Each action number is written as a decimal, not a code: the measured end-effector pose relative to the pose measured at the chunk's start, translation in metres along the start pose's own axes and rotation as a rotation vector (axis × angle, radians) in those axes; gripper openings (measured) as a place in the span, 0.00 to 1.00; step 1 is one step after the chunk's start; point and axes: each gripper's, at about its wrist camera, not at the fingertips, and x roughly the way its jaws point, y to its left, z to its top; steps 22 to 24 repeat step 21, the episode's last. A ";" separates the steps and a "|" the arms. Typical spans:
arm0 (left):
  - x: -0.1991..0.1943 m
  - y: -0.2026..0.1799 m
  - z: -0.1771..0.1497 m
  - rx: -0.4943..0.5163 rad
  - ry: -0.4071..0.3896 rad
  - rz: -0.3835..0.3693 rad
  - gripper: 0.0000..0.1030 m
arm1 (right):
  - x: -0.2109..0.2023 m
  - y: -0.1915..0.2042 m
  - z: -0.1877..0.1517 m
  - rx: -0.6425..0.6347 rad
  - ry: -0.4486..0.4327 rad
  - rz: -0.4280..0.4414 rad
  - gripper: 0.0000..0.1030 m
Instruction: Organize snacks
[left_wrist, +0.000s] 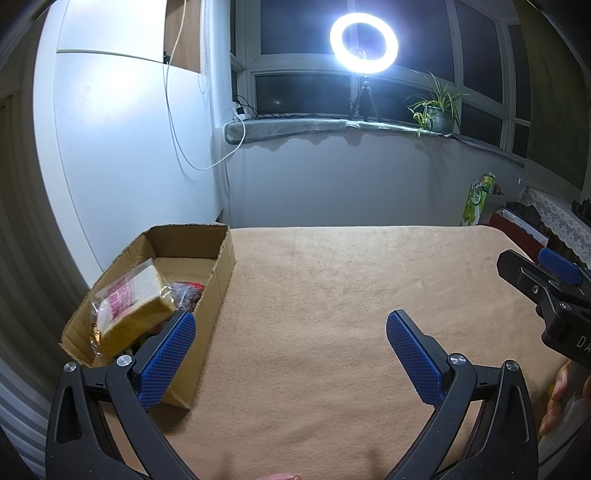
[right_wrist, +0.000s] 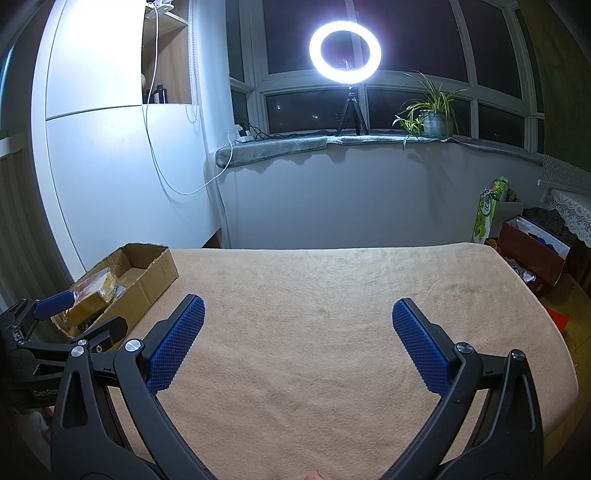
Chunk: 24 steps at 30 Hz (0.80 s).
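While both claws hang spread wide over the table with nothing between their blue pads, the sorting looks close to finished, or at a pause between items. The left gripper (left_wrist: 291, 334) has its jaws fully apart, its left pad (left_wrist: 168, 360) overlapping the near corner of the cardboard box (left_wrist: 221, 266) in the picture; whether it touches the cardboard cannot be told. The right gripper (right_wrist: 298, 321) is equally open and empty, held over the bare middle of the tan cloth (right_wrist: 314, 295), well apart from the box.

Inside the box, at the left edge of the table, lies a wrapped slice of bread (left_wrist: 136, 306) in clear film with pink print, tilted against the left wall, and beside it a dark reddish packet (left_wrist: 190, 293). The far half of the box is unfilled. No snack shows on the cloth in either view.

To do this step well, the person would judge whether the bread sits steadily; it leans, and a gentle nudge flat with one pad would free space. Squeezing it would crush it, so a push suits better than a pinch. The box is light and open-flapped, so any push should go downward, not sideways. Further off stand the ring light (right_wrist: 345, 51) and potted plant (right_wrist: 434, 110) on the sill.
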 end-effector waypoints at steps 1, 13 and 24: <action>0.000 0.000 0.000 0.000 0.000 0.000 1.00 | 0.000 0.001 0.000 -0.001 0.000 0.000 1.00; -0.004 -0.006 -0.003 0.003 -0.018 -0.016 1.00 | 0.002 0.005 -0.006 -0.003 0.008 0.004 1.00; -0.011 -0.004 -0.004 0.013 -0.070 0.054 1.00 | 0.005 -0.001 -0.006 -0.003 0.014 0.007 1.00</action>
